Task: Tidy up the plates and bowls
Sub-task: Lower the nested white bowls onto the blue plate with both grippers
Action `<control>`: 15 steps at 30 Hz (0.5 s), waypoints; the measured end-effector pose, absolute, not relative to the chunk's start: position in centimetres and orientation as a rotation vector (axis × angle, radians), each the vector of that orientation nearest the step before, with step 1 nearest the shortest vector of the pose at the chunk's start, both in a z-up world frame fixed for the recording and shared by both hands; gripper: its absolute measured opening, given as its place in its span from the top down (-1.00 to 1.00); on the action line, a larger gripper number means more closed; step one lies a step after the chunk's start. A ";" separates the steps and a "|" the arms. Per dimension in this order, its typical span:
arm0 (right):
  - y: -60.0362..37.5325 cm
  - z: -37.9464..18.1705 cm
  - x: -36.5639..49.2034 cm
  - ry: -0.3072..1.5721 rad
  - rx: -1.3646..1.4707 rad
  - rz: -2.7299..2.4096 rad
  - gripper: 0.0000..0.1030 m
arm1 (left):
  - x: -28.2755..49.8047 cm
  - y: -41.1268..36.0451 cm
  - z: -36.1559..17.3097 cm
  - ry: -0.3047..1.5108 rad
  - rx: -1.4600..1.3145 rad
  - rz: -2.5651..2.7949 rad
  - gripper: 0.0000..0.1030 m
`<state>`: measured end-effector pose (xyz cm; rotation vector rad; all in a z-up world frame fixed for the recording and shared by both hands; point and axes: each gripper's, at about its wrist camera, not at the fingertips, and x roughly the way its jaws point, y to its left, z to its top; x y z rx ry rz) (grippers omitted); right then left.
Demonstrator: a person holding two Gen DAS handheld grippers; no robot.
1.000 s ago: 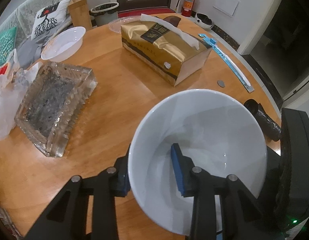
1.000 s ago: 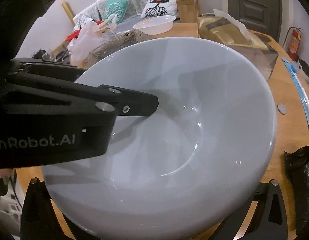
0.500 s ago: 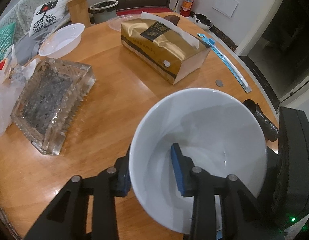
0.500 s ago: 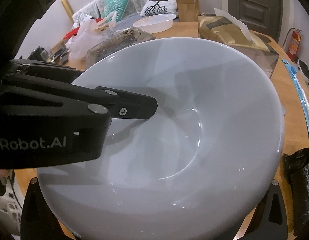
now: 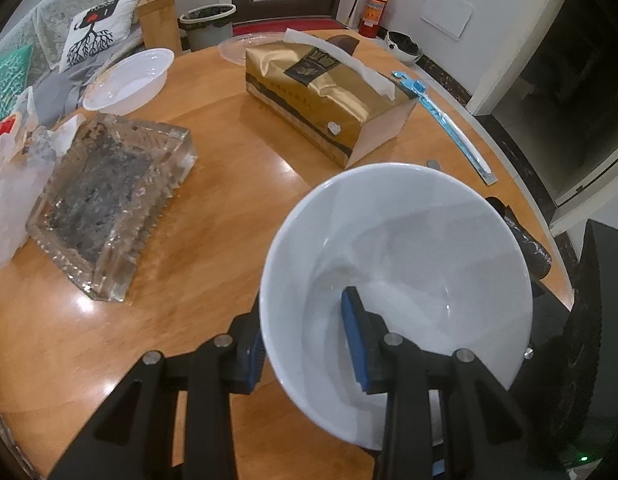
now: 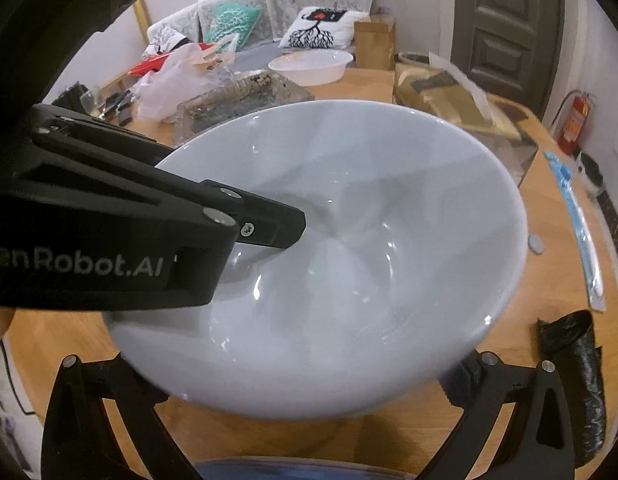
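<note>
Counting from my two wrist views, I find two bowls on the round wooden table [image 5: 237, 184]: one white bowl [image 5: 413, 248] close up, and a second, shallower white bowl [image 5: 127, 80] at the far left edge. I also count one glass tray [image 5: 109, 204], one gold tissue box [image 5: 329, 96], one blue toothbrush [image 5: 449, 128], one coin [image 6: 536, 245], one black roll [image 6: 581, 360] and one red fire extinguisher [image 5: 373, 10] on the floor by the far door.

My left gripper [image 5: 305, 340] pinches the near rim of the close bowl, one blue pad inside and one outside against the wall. That bowl is plain, glossy and deep, with a smooth curved wall and nothing in it; it sits tilted at the near right of the table, in front of the tissue box.

My right gripper [image 6: 293, 384] stands wide, its two fingers on either side below the bowl's underside; I cannot tell whether they touch it.

A blue rim of something shows at the near bottom edge, unclear.
</note>
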<state>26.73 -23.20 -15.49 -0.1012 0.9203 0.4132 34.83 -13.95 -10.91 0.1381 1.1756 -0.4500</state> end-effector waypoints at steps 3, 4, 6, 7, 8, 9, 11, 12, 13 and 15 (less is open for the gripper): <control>-23.1 -15.6 26.7 0.933 -0.099 0.426 -0.97 | 34.4 -13.9 -10.8 1.184 0.162 -0.444 0.40; -23.0 -15.7 26.6 0.940 -0.100 0.432 -0.97 | 34.3 -13.8 -10.9 1.194 0.167 -0.440 0.39; -22.4 -15.7 26.3 0.934 -0.134 0.444 -0.97 | 34.1 -13.2 -11.2 1.208 0.162 -0.434 0.39; -22.1 -15.8 26.2 0.932 -0.157 0.448 -0.97 | 34.1 -12.9 -11.4 1.216 0.150 -0.437 0.40; -21.8 -15.8 26.2 0.931 -0.171 0.450 -0.97 | 34.1 -12.6 -11.4 1.217 0.142 -0.442 0.40; -21.7 -15.8 26.3 0.931 -0.178 0.458 -0.97 | 34.0 -12.4 -11.5 1.215 0.136 -0.443 0.40; -21.8 -15.9 26.7 0.941 -0.172 0.479 -0.98 | 34.0 -12.4 -11.5 1.205 0.139 -0.452 0.38; -21.8 -16.0 26.9 0.950 -0.168 0.486 -0.98 | 34.0 -12.4 -11.5 1.199 0.139 -0.454 0.36; -21.8 -16.1 27.2 0.961 -0.160 0.494 -0.98 | 34.1 -12.4 -11.5 1.198 0.132 -0.457 0.32; -21.8 -16.4 27.7 0.981 -0.150 0.504 -0.98 | 34.5 -12.2 -11.6 1.203 0.107 -0.464 0.29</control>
